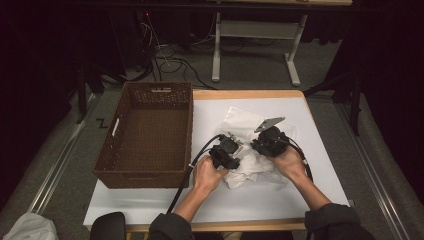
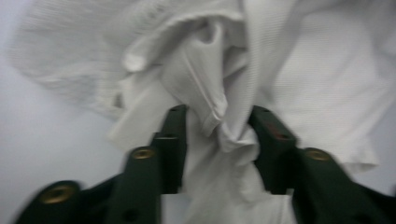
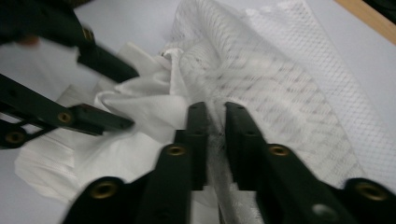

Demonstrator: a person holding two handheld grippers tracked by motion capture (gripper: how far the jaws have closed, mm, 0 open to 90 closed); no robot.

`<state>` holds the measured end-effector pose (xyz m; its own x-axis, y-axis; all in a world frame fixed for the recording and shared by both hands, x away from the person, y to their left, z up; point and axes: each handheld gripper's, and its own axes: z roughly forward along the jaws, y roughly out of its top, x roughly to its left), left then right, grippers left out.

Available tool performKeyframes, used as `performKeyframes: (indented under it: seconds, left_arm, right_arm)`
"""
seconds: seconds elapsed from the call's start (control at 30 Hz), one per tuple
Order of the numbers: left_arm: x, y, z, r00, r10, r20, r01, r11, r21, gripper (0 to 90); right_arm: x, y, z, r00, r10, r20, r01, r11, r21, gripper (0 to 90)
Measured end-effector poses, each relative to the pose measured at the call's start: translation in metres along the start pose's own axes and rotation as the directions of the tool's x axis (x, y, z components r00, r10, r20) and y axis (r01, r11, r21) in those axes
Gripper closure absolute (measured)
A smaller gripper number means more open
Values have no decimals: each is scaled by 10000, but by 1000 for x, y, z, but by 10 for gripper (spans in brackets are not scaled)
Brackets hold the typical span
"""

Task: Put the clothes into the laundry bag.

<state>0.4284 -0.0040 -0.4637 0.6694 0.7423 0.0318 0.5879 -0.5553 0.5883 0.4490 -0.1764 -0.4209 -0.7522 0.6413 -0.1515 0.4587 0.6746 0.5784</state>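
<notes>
The right gripper (image 3: pixel 215 112) pinches a fold of the mesh bag (image 3: pixel 280 93) between nearly closed jaws. The left gripper (image 2: pixel 219 122), half open, straddles bunched white cloth (image 2: pixel 205 79) (pads apparently touching it). Both lie mid-table (image 1: pixel 280 195), right of the wicker basket (image 1: pixel 150 135).

Two forearms in dark sleeves reach in from the near edge of the table, each hand wrapped around a black two-jaw gripper, the pair held close together at mid-table. The left gripper (image 2: pixel 218 126) points away from the person, its jaws standing partly apart with a bunch of white cloth (image 2: pixel 219 112) between them. The right gripper (image 3: pixel 215 122), topped by a grey three-cornered plate, angles in toward the left one, its jaws nearly together and pinching a thin fold of mesh fabric (image 3: pixel 261 93).
</notes>
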Motion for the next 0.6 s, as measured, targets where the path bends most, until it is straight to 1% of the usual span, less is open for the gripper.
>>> performKeyframes:
  seconds: [0.03, 0.1, 0.17, 0.23, 0.3, 0.33, 0.37, 0.4, 0.47, 0.5, 0.53, 0.57, 0.6]
  left_arm:
    - [2, 1, -2, 9998, -63, -166, 63, 10000, -31, 473]
    - [6, 2, -3, 9995, -303, -128, 301, 9995, -135, 438]
    - [8, 3, 0, 9991, -409, -51, 409, 9991, -70, 407]
    - [11, 4, 7, 9987, -490, 128, 489, 9987, 117, 374]
    - [14, 6, 18, 9964, -737, 422, 728, 9971, 218, 356]
    - [15, 6, 22, 9956, -805, 486, 793, 9965, 261, 348]
    - [16, 7, 25, 9943, -930, 523, 920, 9955, 221, 344]
    - [16, 7, 26, 9937, -956, 580, 946, 9953, 198, 352]
    - [17, 7, 27, 9936, -1003, 520, 996, 9949, 154, 411]
    - [17, 8, 26, 9944, -951, 460, 944, 9954, 166, 490]
    - [17, 8, 25, 9948, -890, 494, 883, 9960, 162, 568]
    - [18, 8, 24, 9946, -862, 576, 855, 9962, 149, 646]
    - [19, 8, 23, 9929, -878, 803, 870, 9961, 130, 738]
  right_arm:
    - [-1, -1, 1, 10000, 37, -35, -38, 10000, -8, 885]
    - [-4, -4, 0, 9997, 163, -186, -162, 9999, 51, 893]
    - [-6, -5, -3, 9992, 247, -300, -249, 9997, -55, 896]
    - [-7, -5, -5, 9984, 366, -440, -372, 9992, -141, 897]
    - [-7, -5, -8, 9979, 357, -543, -372, 9989, -271, 897]
    - [-7, -5, -10, 9975, 342, -616, -370, 9983, -447, 897]
    - [-7, -5, -11, 9968, 430, -675, -464, 9977, -489, 897]
    - [-8, -5, -12, 9962, 476, -735, -519, 9970, -577, 897]
    - [-10, -5, -12, 9949, 572, -832, -627, 9959, -647, 897]
    - [-10, -5, -12, 9940, 628, -892, -687, 9955, -654, 897]
    - [-11, -5, -12, 9932, 661, -956, -727, 9951, -671, 897]
    - [-11, -4, -12, 9929, 656, -992, -726, 9950, -691, 897]
    - [-10, -3, -12, 9920, 700, -1047, -780, 9942, -735, 897]
